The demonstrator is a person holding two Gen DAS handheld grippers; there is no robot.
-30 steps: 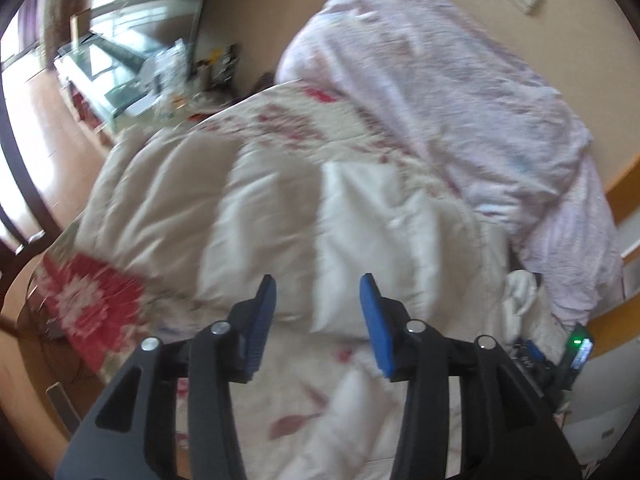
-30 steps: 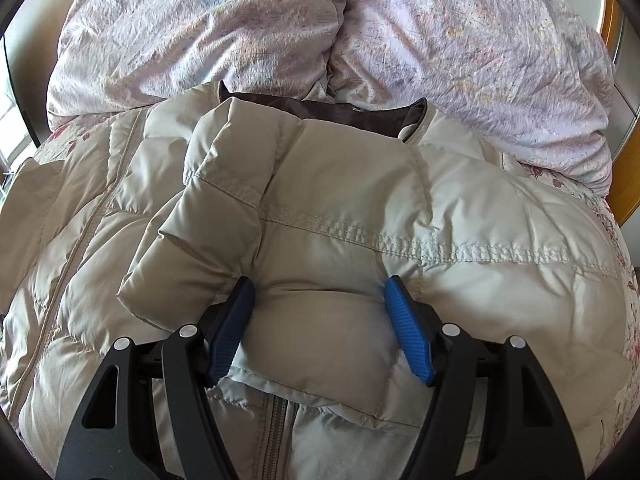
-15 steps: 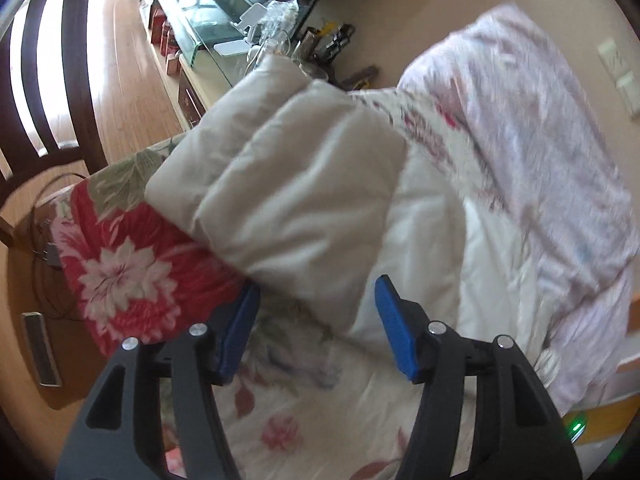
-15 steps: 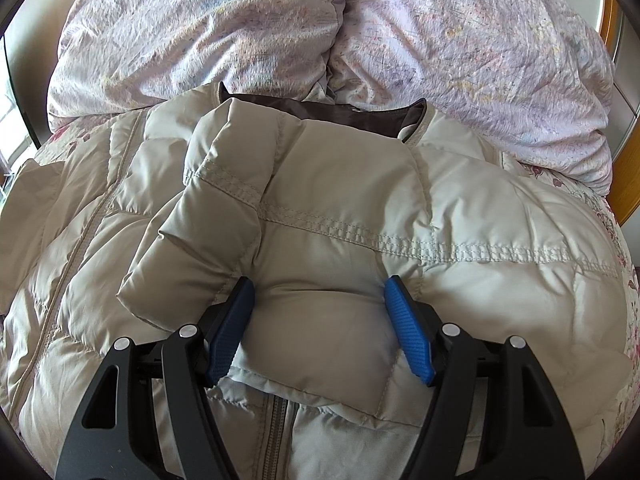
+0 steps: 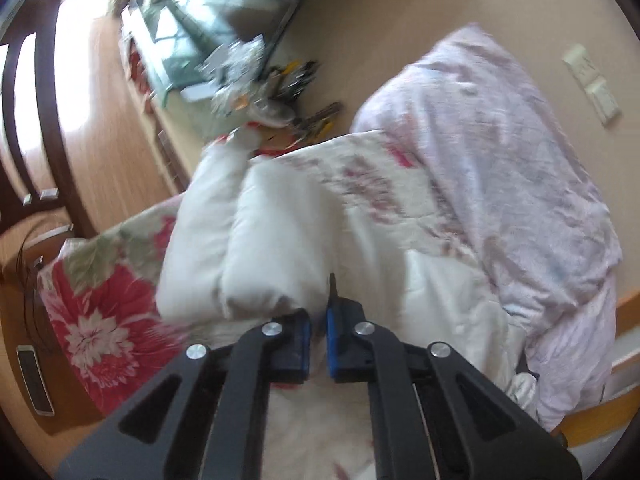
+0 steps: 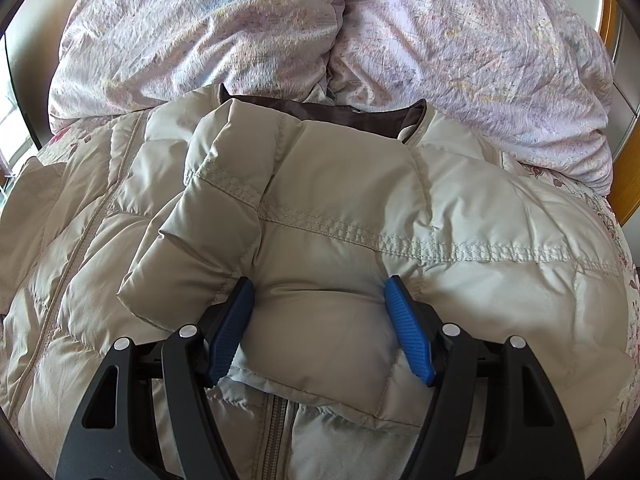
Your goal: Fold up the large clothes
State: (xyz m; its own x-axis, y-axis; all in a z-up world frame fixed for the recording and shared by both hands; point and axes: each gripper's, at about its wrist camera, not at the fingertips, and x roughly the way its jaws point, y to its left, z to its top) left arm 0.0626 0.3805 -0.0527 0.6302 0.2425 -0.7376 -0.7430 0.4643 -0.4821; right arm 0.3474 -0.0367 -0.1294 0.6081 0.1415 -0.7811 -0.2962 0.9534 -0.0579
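Here, a beige puffer jacket point(image 6: 328, 216) lies spread across a bed with a floral bedspread point(image 5: 100, 312), its brown-lined collar point(image 6: 332, 110) at 12 o'clock in the right wrist view, touching a rumpled pale lilac duvet point(image 6: 460, 40) heaped behind it. 1 sleeve point(image 6: 224, 220) is folded across the chest, its cuff end at 9 o'clock of centre. The right gripper point(image 6: 318, 326) has its 2 blue pads point(image 6: 408, 332) spread wide, pressed down on the padded fold with the fabric bulging between them; the zipper point(image 6: 276, 432) runs toward 6 o'clock below.

In the blurred left wrist view, the left gripper point(image 5: 318, 332) has its pads nearly together, pinching the edge of a bulky, pale part of the jacket point(image 5: 240, 240) that rises toward 11 o'clock. A cluttered side table point(image 5: 224, 76) sits at 11 o'clock and a wall switch point(image 5: 592, 84) at 2 o'clock
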